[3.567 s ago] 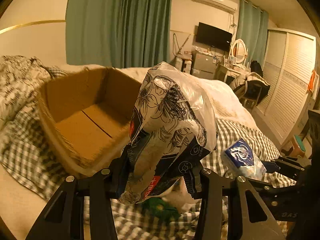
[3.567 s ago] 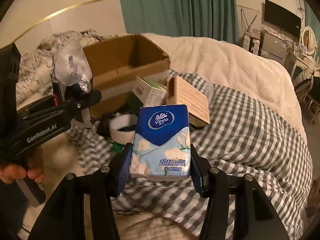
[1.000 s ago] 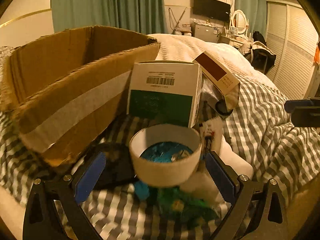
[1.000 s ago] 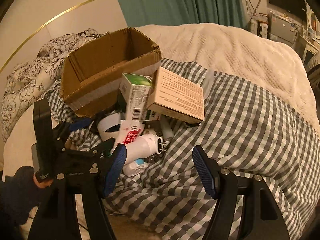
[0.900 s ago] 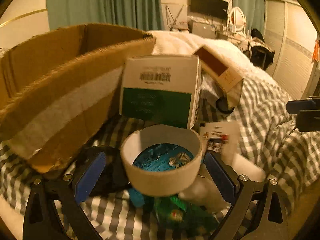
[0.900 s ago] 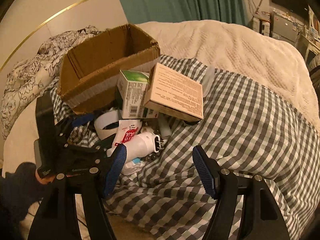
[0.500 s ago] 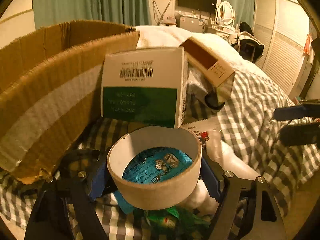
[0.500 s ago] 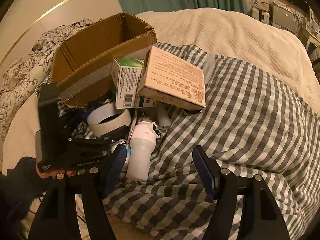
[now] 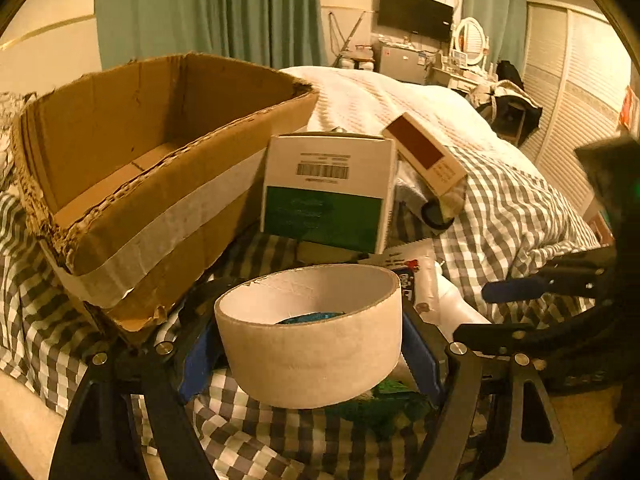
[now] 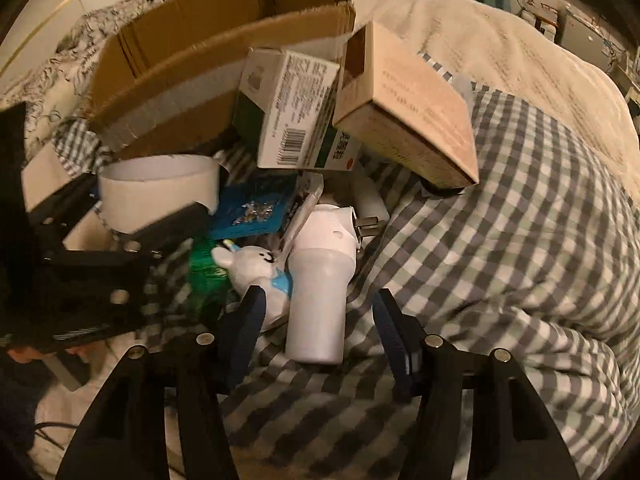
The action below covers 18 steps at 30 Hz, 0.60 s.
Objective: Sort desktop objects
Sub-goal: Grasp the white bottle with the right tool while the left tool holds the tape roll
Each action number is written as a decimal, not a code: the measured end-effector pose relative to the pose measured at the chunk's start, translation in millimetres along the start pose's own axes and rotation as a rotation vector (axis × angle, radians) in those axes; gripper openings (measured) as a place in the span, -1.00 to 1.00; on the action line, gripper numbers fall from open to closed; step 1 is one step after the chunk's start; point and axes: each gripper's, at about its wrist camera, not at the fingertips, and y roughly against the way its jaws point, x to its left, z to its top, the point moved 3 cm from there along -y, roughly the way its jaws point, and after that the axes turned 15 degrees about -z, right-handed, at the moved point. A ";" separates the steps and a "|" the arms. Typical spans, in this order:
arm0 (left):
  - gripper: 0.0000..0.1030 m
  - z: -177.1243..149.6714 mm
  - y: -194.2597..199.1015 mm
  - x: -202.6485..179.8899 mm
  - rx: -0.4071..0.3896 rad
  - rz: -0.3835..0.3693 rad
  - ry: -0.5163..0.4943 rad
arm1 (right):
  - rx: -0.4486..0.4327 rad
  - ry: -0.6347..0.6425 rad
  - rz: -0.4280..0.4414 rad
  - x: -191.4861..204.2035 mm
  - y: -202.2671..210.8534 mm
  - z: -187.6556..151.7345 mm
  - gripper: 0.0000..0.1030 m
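With the left gripper [image 9: 310, 354] clamped on the tape roll [image 9: 310, 336] beside the cardboard box [image 9: 160, 168], the right gripper [image 10: 318, 330], closing around the untouched white bottle [image 10: 318, 300] on the checked blanket [image 10: 500, 260], should centre both pads before squeezing.

wide white tape roll [image 9: 310, 336] sits upright, clamped between blue pads; white plug-in bottle [image 10: 320, 292] lies on the checked bedding, pads either side.
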 end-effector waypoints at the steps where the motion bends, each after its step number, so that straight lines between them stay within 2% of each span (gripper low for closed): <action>1: 0.59 2.2 -2.2 0.7 0.001 0.000 0.003 | 0.012 -0.007 0.002 -1.3 -4.8 1.0 0.02; 7: 0.59 1.5 -12.6 5.9 0.019 0.002 0.011 | 0.033 -0.035 0.058 -3.9 -28.0 12.6 -0.23; 11: 0.59 2.6 -15.7 5.9 0.021 0.002 0.006 | 0.039 -0.034 0.080 -3.6 -36.2 11.4 -0.24; 14: 0.59 4.5 -13.3 6.0 0.008 0.000 0.010 | 0.024 -0.032 0.071 -5.4 -31.7 11.0 -0.25; 18: 0.59 7.0 -4.2 4.2 -0.018 -0.005 0.017 | 0.007 -0.018 0.018 -3.4 -21.8 7.0 -0.26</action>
